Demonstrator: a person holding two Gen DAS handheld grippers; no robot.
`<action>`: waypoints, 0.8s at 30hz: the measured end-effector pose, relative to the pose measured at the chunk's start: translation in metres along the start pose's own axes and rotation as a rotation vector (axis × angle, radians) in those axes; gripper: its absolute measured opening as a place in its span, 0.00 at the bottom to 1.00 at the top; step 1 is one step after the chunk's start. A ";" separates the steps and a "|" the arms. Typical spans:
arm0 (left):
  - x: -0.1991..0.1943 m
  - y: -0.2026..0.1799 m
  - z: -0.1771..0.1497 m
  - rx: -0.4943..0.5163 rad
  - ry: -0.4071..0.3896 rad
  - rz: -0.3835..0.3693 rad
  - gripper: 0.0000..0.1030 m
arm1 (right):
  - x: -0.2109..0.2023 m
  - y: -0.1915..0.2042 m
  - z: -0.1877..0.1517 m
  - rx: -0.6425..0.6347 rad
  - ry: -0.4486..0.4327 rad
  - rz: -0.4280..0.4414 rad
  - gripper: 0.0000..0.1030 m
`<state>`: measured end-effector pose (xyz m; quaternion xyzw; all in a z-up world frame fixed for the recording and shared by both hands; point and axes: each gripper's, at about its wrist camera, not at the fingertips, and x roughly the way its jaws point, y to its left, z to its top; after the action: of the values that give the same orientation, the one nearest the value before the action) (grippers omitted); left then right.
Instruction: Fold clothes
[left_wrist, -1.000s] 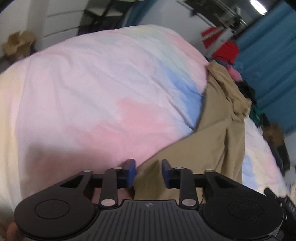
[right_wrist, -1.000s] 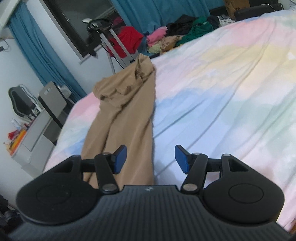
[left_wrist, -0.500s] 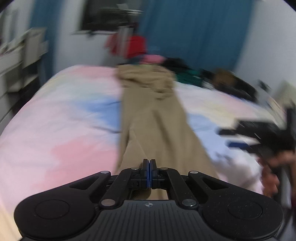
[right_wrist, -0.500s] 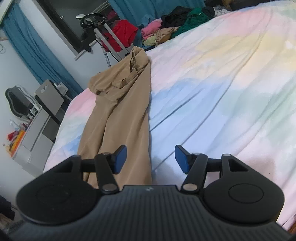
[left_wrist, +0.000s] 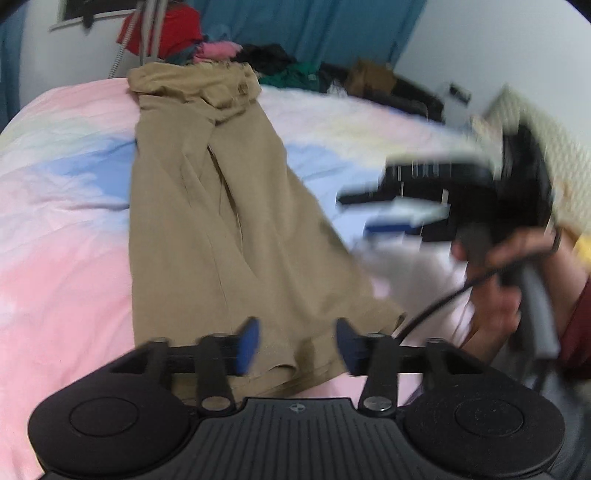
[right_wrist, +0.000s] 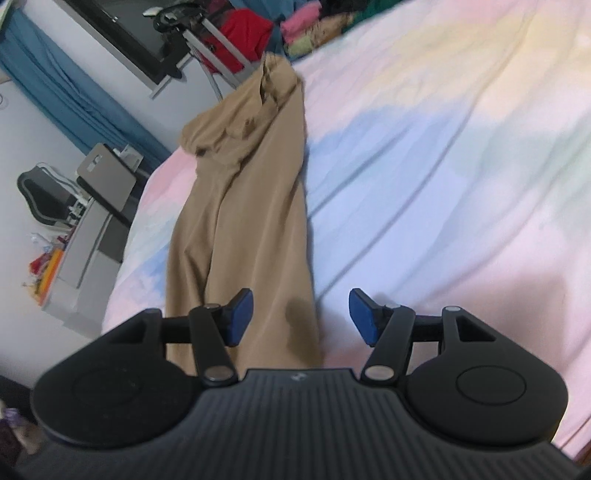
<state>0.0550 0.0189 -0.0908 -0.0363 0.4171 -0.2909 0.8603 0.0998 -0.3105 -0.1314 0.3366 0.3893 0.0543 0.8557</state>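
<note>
On pastel bedsheet: tan trousers laid lengthwise, hems nearest grippers. Left gripper jaws spread, empty, over hem. Right gripper jaws spread, empty. Pinch both hem corners squarely; lift evenly toward waistband.

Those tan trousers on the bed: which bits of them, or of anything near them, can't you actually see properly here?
- Tan trousers: near hem hidden behind the left gripper body in the left wrist view, and behind the right gripper body in the right wrist view.
- Right gripper in the left wrist view: motion-blurred, jaws unreadable.
- Clothes pile: too blurred to tell garments apart.
</note>
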 end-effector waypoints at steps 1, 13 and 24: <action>-0.006 0.007 0.002 -0.047 -0.022 0.010 0.66 | 0.001 -0.001 -0.004 0.013 0.024 0.011 0.59; 0.018 0.073 0.008 -0.462 0.066 0.190 0.70 | 0.011 -0.004 -0.034 0.055 0.161 0.033 0.58; 0.019 0.060 -0.001 -0.431 0.150 0.079 0.40 | 0.013 0.005 -0.052 0.019 0.265 0.102 0.57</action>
<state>0.0915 0.0583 -0.1228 -0.1811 0.5334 -0.1633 0.8099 0.0735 -0.2744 -0.1612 0.3541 0.4815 0.1380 0.7898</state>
